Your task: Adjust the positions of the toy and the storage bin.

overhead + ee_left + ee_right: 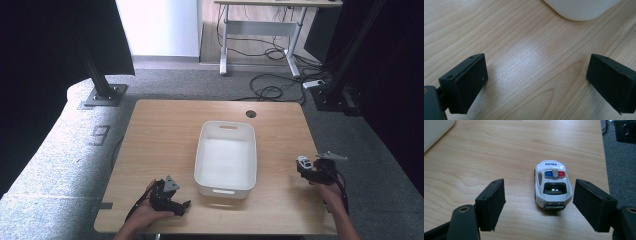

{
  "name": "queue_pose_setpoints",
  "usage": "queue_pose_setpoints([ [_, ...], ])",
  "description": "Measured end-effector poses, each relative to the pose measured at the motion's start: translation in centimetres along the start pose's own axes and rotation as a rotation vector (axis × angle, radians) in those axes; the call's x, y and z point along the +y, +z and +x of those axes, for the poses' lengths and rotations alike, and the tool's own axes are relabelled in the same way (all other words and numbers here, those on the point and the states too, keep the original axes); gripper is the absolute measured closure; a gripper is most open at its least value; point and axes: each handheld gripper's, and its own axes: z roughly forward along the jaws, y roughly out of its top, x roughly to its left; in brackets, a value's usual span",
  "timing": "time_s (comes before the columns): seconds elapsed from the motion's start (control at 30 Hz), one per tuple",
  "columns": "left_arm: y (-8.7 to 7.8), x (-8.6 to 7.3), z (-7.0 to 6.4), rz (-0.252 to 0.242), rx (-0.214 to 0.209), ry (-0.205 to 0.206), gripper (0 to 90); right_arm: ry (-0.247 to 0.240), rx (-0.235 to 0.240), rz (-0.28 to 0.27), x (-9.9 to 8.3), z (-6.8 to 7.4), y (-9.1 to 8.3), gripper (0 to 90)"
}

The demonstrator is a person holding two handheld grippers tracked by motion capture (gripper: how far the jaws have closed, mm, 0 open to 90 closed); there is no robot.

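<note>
Right gripper view looks along two black jaws spread wide apart, with a white toy police car [552, 185] standing on its wheels on the wooden table [499, 150] between them. The car sits closer to the jaw on the right of that view, just beside it, though I cannot tell whether they touch; the other jaw is clear of it. Its red and blue roof lights and the word POLICE are readable. From the high view, the right gripper [306, 167] sits near the table's right edge with the car at its tip, well apart from the white bin [226, 184] at the centre. The left gripper [182, 207] rests near the front edge, jaws released and wide over bare wood, beside the bin's near corner.
</note>
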Motion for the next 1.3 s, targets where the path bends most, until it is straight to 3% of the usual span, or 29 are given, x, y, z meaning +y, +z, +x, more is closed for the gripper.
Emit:
queue_pose_setpoints([
  [0.5,0.0,0.0,0.0,0.001,0.003,-0.003,3.7,0.056,-0.001,-0.021,0.7,-1.4,0.3,25.5],
  [0.63,0.0,0.0,0.0,0.001,0.002,-0.003,3.7,0.063,-0.02,-0.037,0.9,-1.6,0.4,27.0],
  [1.3,0.0,0.0,0.0,-0.001,0.0,-0.001,3.5,0.038,-0.031,0.011,1.2,-1.0,2.6,35.6],
])
